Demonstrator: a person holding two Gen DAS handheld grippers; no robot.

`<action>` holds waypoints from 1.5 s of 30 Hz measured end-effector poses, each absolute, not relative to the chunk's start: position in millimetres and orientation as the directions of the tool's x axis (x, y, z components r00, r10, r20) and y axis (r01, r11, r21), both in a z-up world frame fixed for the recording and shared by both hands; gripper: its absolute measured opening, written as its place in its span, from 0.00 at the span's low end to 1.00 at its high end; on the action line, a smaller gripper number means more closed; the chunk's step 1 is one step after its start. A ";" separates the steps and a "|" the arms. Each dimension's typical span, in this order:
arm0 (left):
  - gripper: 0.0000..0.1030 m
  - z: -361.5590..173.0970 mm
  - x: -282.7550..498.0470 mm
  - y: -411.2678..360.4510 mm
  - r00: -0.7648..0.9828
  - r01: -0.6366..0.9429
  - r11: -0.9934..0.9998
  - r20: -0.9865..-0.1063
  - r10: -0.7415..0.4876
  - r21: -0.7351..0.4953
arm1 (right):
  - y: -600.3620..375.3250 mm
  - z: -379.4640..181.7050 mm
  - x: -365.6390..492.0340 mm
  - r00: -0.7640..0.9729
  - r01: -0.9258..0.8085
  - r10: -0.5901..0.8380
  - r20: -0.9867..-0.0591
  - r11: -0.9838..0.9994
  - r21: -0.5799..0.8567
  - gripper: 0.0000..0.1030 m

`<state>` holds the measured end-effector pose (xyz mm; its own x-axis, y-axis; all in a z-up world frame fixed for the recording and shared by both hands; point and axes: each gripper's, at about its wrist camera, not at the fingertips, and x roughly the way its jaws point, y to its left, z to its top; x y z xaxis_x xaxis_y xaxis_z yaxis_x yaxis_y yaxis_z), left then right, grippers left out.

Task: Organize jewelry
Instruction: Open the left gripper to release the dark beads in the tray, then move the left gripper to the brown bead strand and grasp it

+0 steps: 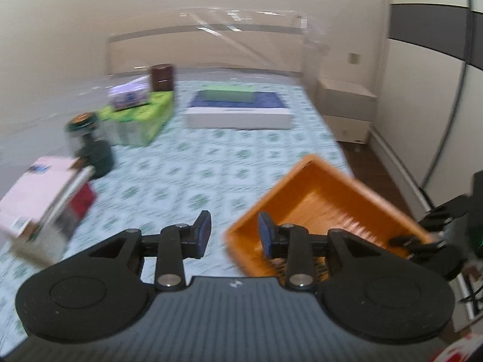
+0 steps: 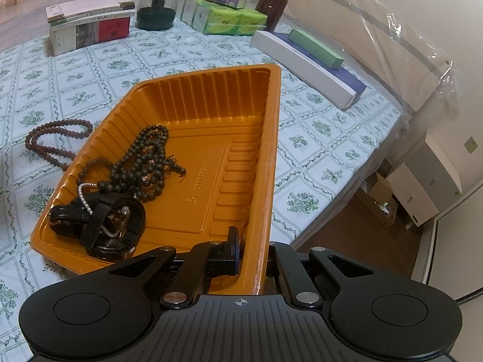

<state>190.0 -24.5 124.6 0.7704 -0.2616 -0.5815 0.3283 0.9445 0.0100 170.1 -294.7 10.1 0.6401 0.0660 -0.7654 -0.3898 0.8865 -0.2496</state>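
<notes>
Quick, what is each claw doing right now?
Left gripper: open, holding nothing.
Right gripper: shut on the orange tray wall.

Orange tray point(image 2: 211, 138) with jewelry, on a floral-patterned bed cover.
Ribbed plastic tray, rectangular, near end raised. Inside, at its left: heap of dark bead strands point(image 2: 145, 163), a small pearl string point(image 2: 86, 199), and black strapped watches point(image 2: 99, 226) piled at the near corner. One brown bead strand point(image 2: 51, 141) lies outside, just left of the tray.
</notes>
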 end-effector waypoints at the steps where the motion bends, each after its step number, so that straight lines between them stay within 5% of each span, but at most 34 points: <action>1: 0.30 120.1 186.2 -15.7 0.775 0.306 0.952 -0.583 -0.242 0.011 | -294.6 10.1 169.5 0.641 -0.387 0.064 -0.765 0.887 -0.250 0.04; 12: 0.35 40.3 151.6 51.8 0.764 0.109 0.994 -0.641 -0.081 0.005 | -291.9 11.2 164.5 0.645 -0.363 0.047 -0.762 0.897 -0.253 0.04; 45: 0.30 -58.9 183.9 14.0 0.640 0.062 0.986 -0.752 -0.156 -0.152 | -291.4 6.7 167.4 0.635 -0.364 0.029 -0.772 0.893 -0.265 0.04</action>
<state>183.9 14.0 -58.9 0.6403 -0.1561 -0.7521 0.0621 0.9864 -0.1519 167.4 -291.4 6.7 0.6345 0.0291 -0.7724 -0.3636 0.8930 -0.2651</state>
